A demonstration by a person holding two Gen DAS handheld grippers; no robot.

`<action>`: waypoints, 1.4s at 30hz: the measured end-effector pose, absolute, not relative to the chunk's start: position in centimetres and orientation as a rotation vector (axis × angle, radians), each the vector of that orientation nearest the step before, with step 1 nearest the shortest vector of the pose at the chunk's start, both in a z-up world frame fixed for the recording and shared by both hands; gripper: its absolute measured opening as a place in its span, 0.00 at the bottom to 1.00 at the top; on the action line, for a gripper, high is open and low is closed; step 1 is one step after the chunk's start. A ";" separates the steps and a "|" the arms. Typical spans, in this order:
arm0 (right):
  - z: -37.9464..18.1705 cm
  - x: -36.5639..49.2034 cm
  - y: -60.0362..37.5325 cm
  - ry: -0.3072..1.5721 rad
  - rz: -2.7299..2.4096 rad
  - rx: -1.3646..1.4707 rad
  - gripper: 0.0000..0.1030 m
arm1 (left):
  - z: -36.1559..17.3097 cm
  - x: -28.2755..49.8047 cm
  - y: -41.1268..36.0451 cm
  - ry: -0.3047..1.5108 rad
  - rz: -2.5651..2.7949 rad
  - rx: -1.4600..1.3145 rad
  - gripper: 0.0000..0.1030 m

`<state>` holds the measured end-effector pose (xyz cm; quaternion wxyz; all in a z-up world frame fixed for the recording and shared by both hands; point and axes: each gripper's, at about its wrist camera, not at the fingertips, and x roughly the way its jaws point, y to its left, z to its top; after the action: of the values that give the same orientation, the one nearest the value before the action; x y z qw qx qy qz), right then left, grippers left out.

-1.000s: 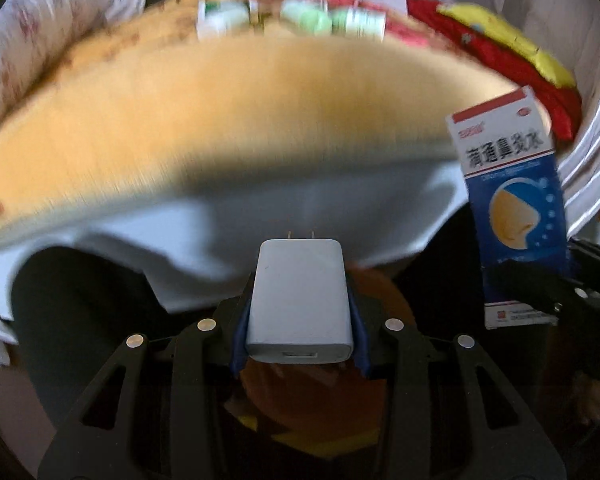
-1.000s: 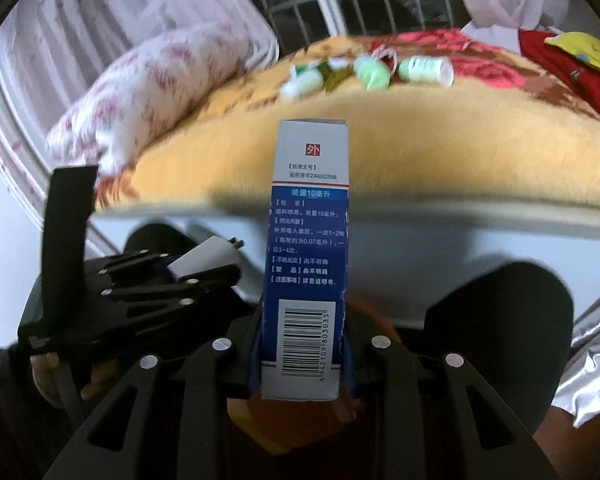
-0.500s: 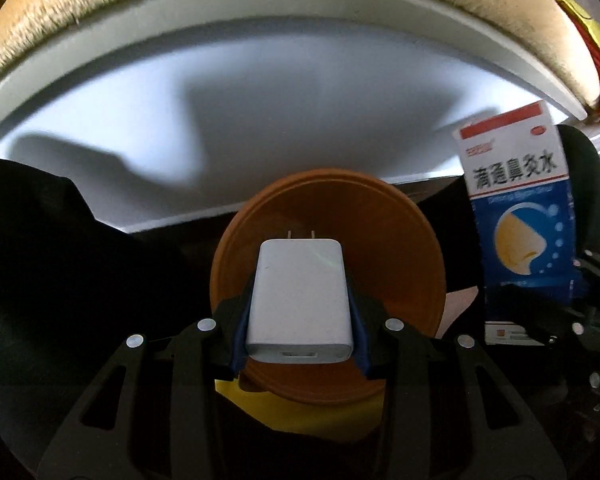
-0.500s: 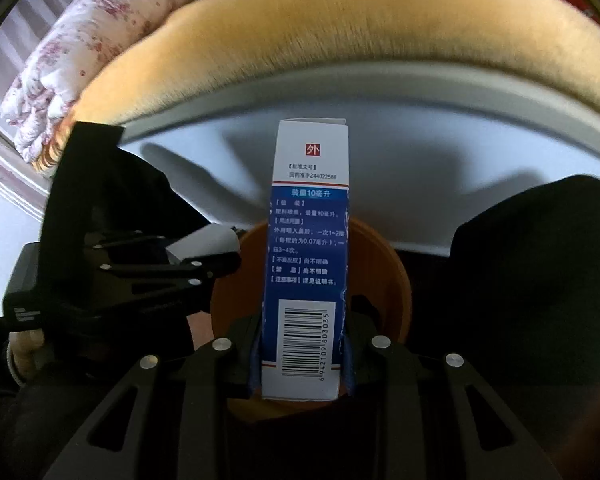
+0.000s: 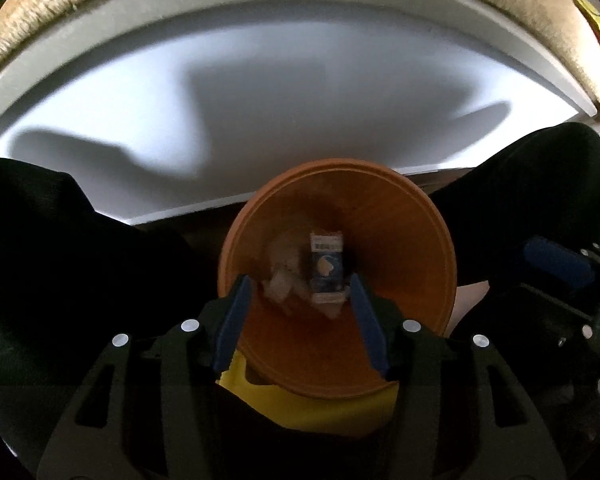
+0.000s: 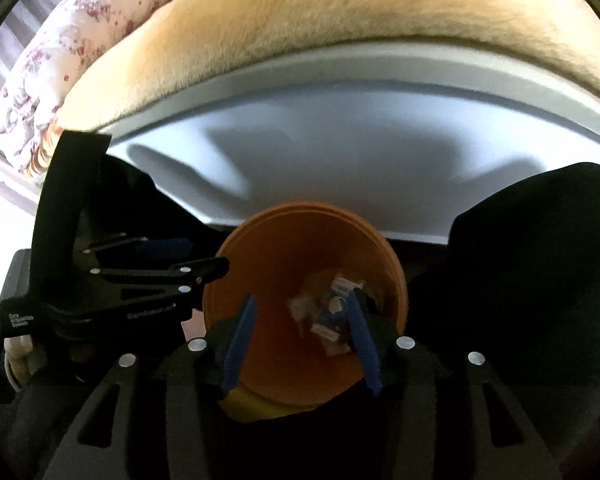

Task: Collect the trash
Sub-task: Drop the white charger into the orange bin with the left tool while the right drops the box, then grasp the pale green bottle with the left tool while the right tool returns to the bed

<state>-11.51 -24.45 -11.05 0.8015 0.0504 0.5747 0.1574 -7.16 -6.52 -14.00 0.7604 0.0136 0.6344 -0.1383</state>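
hovering over the orange bin [image 5: 428, 240] with both grippers, and both are sitting spread wide with nothing between the jaws. left gripper [image 5: 302, 322] and right gripper [image 6: 300, 344] are both pointing straight down into it. the blue medicine box [image 5: 326, 270] is lying at the bottom of the bin, label up, right beside some pale crumpled scraps [image 5: 282, 276] that are too blurry to name. so i'm guessing this drop is done. whether more trash is waiting up on the bed [image 6: 340, 32] i can't tell, since only its fuzzy tan edge is showing.
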 end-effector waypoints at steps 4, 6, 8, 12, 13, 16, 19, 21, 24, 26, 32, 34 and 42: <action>-9.6 -12.1 -25.7 1.169 0.309 0.138 0.56 | -8.5 -7.9 -5.5 1.240 -0.382 0.038 0.50; -8.6 -12.1 -26.4 1.117 0.302 0.159 0.57 | -4.5 -7.2 -4.5 1.126 -0.404 0.042 0.52; -7.8 -11.7 -26.5 1.080 0.313 0.173 0.60 | -0.7 -6.1 -3.5 1.002 -0.389 0.044 0.75; -7.4 -10.7 -25.2 1.042 0.357 0.185 0.61 | 3.4 -0.4 -2.4 0.837 -0.302 0.100 0.78; -7.4 -10.6 -24.9 1.040 0.360 0.178 0.61 | 3.5 1.4 -2.3 0.828 -0.291 0.113 0.78; -7.1 -10.6 -24.8 1.026 0.369 0.161 0.63 | 2.5 7.9 -2.7 0.860 -0.278 0.134 0.78; -7.0 -11.1 -25.2 0.997 0.365 0.164 0.63 | 1.9 12.0 -3.2 0.873 -0.266 0.169 0.78; -7.1 -11.0 -25.5 0.991 0.357 0.182 0.63 | 1.3 13.6 -4.1 0.883 -0.261 0.214 0.78; -7.5 -10.7 -25.9 1.001 0.353 0.205 0.64 | 0.1 16.6 -5.7 0.904 -0.243 0.282 0.78; -7.7 -10.4 -26.1 1.009 0.350 0.222 0.64 | -0.7 18.2 -6.2 0.920 -0.232 0.298 0.78; -8.5 -9.7 -27.0 1.025 0.330 0.273 0.64 | -2.4 22.2 -6.8 0.985 -0.240 0.236 0.52; -8.6 -9.6 -27.2 1.029 0.328 0.281 0.64 | -2.4 22.4 -6.9 0.975 -0.239 0.223 0.48; -5.9 -10.2 -27.1 0.981 0.398 0.269 0.64 | -1.0 18.7 -5.9 0.912 -0.201 0.172 0.44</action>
<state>-10.22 -27.11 -5.90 0.8545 0.1280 0.4665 0.1893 18.70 -5.85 -1.00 0.8894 0.0827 0.4391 -0.0968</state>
